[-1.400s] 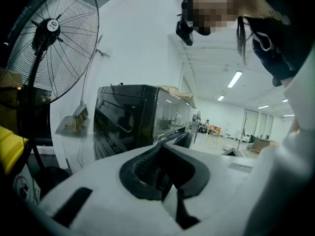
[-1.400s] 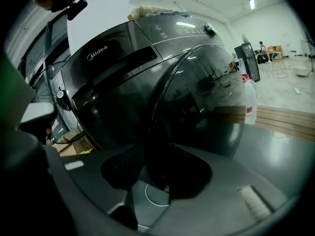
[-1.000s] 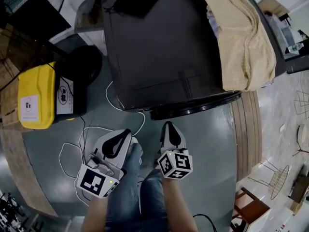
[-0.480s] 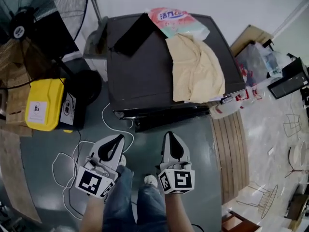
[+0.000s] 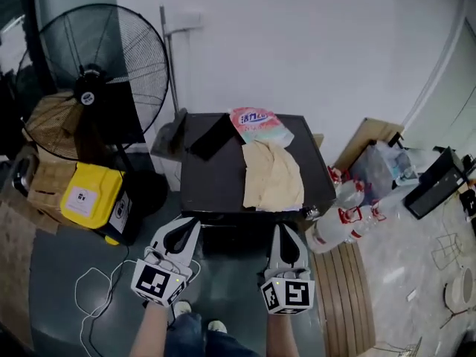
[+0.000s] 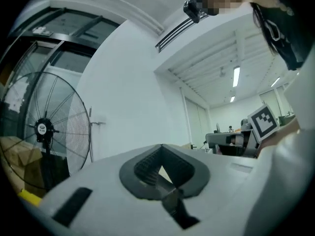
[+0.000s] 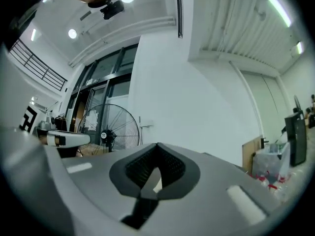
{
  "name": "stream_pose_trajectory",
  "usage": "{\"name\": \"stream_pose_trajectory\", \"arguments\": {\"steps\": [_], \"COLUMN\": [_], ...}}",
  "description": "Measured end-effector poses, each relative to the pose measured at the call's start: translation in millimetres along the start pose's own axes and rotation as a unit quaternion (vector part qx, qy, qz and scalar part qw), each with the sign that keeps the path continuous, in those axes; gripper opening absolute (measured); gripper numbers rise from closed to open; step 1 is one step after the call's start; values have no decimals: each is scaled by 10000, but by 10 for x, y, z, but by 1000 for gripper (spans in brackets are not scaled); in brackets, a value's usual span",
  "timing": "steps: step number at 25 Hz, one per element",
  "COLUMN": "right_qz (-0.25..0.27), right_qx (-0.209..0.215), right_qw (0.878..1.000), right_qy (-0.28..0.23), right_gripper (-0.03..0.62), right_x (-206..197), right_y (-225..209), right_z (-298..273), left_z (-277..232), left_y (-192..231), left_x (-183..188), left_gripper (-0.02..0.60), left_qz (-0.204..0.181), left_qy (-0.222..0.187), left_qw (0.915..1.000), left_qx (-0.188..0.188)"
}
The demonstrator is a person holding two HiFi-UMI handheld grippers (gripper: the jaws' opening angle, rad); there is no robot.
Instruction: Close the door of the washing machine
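The washing machine (image 5: 216,177) is a dark box seen from above and in front, against a white wall. Its front (image 5: 236,238) shows only as a dark strip between the grippers, so the door itself is hard to make out. A beige cloth (image 5: 271,173), a pink detergent bag (image 5: 256,125) and a black flat item (image 5: 212,136) lie on its top. My left gripper (image 5: 184,227) and right gripper (image 5: 286,235) hang side by side just in front of the machine, apart from it. Both are shut and empty, which the left gripper (image 6: 162,180) and right gripper (image 7: 149,180) show in their own views.
A large standing fan (image 5: 97,80) and a yellow case (image 5: 91,197) are left of the machine. Plastic bottles (image 5: 342,222) and a wooden pallet (image 5: 349,296) are to the right. A white cable (image 5: 89,288) loops on the floor at the left. The person's shoes (image 5: 197,320) show below.
Both grippers and the head camera have risen well above the floor, so the machine looks smaller and farther off, and the wall and fan have come into view. Both grippers stay shut.
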State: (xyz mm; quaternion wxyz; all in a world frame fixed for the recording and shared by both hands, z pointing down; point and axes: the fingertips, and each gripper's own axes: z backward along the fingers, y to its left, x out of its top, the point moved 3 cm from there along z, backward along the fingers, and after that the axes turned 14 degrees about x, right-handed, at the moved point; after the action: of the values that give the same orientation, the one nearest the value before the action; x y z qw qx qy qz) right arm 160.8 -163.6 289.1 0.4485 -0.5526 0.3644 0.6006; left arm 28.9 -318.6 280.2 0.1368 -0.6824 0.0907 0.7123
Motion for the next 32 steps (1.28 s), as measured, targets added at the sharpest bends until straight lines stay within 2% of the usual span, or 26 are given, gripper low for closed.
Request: {"name": "stream_pose_trajectory", "arguments": {"steps": [7, 12, 21, 32], "right_qz": [275, 313, 320, 312], "right_qx": [-10, -21, -45, 167], "right_qw": [9989, 9981, 9985, 9988], "right_qy": [-387, -534, -437, -351], "right_gripper": [9, 9, 8, 8], "right_x": [670, 884, 907, 882], "right_y": [19, 108, 209, 335], "right_z": [-5, -59, 71, 86], "left_z": [-43, -44, 157, 345], "left_y": [117, 217, 196, 221], "left_x": [635, 920, 945, 907], "left_gripper": [-2, -2, -2, -2], "left_qz": [-282, -343, -312, -371], "left_qy": [-403, -630, -695, -588], "left_qw": [9987, 9971, 9967, 9966], "left_qx": [117, 242, 286, 433]}}
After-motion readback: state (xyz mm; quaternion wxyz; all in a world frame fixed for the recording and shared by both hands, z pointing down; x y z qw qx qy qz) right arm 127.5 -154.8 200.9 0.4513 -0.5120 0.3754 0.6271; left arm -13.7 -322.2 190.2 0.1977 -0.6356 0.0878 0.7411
